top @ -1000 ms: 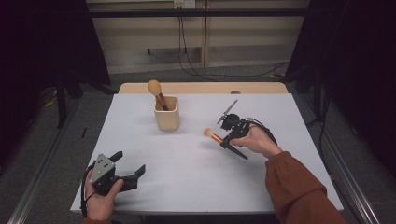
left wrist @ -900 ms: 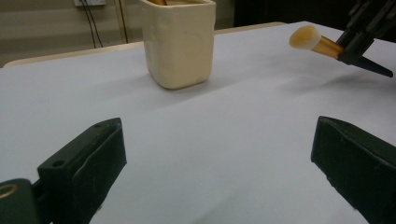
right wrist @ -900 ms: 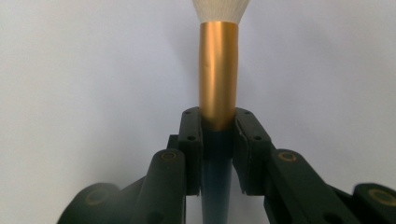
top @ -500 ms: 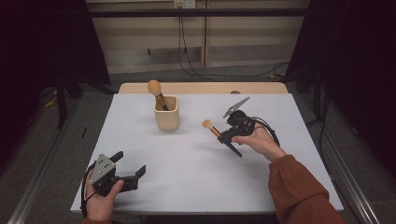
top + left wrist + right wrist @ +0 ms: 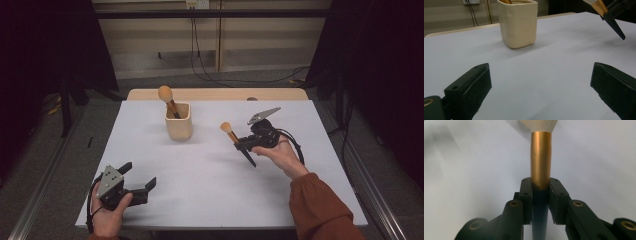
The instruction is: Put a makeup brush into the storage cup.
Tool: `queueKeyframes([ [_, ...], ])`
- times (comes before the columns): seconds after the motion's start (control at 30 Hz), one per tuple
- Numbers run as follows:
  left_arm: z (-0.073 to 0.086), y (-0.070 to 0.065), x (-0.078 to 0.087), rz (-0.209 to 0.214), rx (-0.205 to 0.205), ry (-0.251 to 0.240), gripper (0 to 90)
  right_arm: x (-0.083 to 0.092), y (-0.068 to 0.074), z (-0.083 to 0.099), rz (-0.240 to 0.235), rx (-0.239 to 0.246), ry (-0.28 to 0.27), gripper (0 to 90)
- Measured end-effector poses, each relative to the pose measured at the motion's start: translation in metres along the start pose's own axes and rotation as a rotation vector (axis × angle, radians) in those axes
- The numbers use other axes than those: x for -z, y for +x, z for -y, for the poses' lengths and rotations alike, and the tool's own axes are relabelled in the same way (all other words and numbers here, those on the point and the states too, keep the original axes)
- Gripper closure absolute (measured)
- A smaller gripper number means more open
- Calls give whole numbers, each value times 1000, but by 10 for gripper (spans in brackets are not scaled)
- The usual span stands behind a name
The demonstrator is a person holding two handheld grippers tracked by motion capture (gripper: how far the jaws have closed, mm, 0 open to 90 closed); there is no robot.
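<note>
High view: the right gripper (image 5: 243,144) is clamping a makeup brush (image 5: 237,142) aloft, right of the cream cup (image 5: 178,122); open table (image 5: 210,185) is lying around it.

Left gripper view: the left gripper (image 5: 540,87) is standing wide, empty.

Right gripper view: jaws are pinching the brush; no writing is showing.

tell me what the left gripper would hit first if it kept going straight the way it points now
Probably the cream cup. The left gripper rests low on the white table with jaws wide open, and the cup stands ahead, slightly left of centre. The table between looks free; depth is hard to judge, so it might graze past.
</note>
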State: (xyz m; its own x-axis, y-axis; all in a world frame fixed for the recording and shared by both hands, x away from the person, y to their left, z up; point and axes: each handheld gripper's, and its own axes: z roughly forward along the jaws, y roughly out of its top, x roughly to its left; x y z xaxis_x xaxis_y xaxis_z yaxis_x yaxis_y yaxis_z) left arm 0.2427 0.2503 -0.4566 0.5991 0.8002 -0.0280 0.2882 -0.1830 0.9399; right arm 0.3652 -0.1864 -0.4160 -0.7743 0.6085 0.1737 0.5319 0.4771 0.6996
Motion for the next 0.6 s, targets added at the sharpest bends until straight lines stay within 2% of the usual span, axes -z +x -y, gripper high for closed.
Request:
queueKeyframes([
  [0.13, 0, 1, 1, -4, 1, -5, 34, 3, 0, 5, 10, -4, -51, 744],
  [0.27, 0, 1, 1, -4, 4, -6, 34, 7, 1, 11, 15, 1, -126, 744],
  [0.6, 0, 1, 0, -5, 5, -5, 35, 10, 5, 23, 32, 23, -238, 744],
])
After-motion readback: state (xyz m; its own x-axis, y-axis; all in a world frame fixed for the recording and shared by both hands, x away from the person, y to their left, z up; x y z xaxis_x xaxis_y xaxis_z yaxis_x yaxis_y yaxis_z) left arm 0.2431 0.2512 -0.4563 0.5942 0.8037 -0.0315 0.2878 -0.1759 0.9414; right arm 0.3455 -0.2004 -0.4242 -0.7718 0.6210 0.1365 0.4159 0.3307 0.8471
